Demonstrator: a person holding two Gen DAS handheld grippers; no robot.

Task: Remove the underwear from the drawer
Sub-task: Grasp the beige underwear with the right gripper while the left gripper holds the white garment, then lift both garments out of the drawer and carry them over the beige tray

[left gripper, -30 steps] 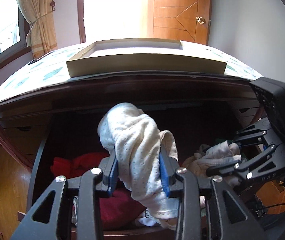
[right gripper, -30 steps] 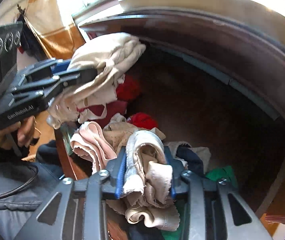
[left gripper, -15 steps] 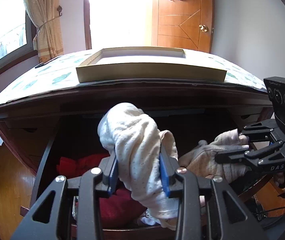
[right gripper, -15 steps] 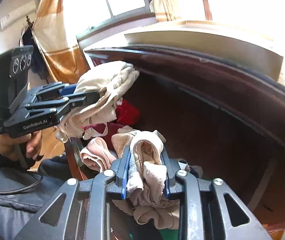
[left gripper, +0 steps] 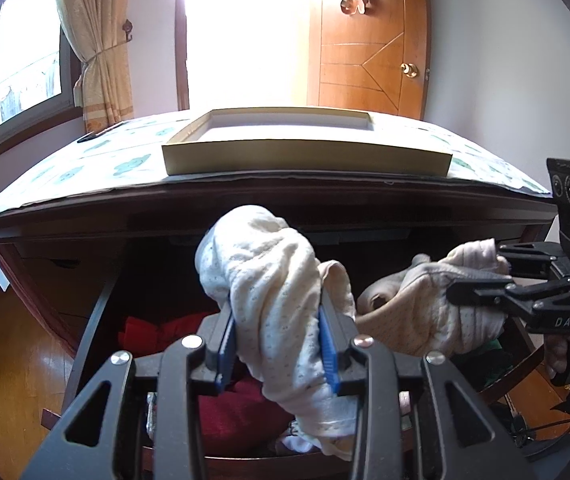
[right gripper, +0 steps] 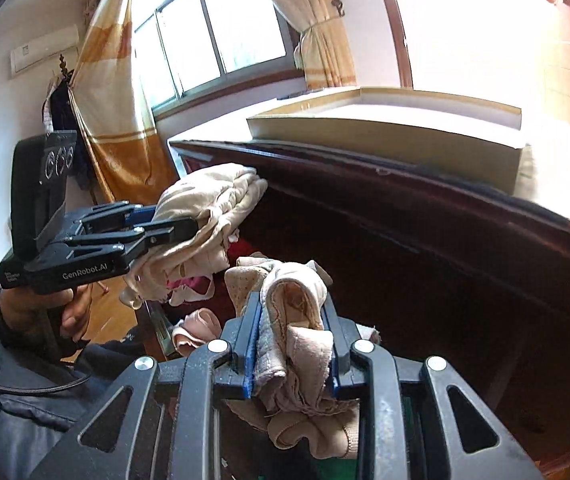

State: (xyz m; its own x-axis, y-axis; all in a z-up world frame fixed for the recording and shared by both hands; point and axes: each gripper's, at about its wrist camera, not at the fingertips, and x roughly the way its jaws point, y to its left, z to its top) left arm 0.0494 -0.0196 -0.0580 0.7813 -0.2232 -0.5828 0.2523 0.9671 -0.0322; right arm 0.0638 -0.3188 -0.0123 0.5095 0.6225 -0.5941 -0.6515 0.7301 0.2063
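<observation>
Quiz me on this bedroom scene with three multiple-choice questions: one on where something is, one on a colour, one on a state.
1. Where does the shallow box sit?
A. on the dresser top
B. on the floor
C. inside the drawer

2. What colour is the garment in the left tongs?
A. black
B. cream
C. green

3. What state are the right tongs in?
A. wide open, nothing between them
B. shut on a pinkish-beige garment
C. lying on the floor

Answers: 1 A, it rests above the open drawer. 2 B, pale dotted fabric. 3 B, cloth is bunched between the pads.

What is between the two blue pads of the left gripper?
In the left wrist view, a cream dotted underwear piece is squeezed between the left gripper's pads, hanging over the open drawer.
</observation>
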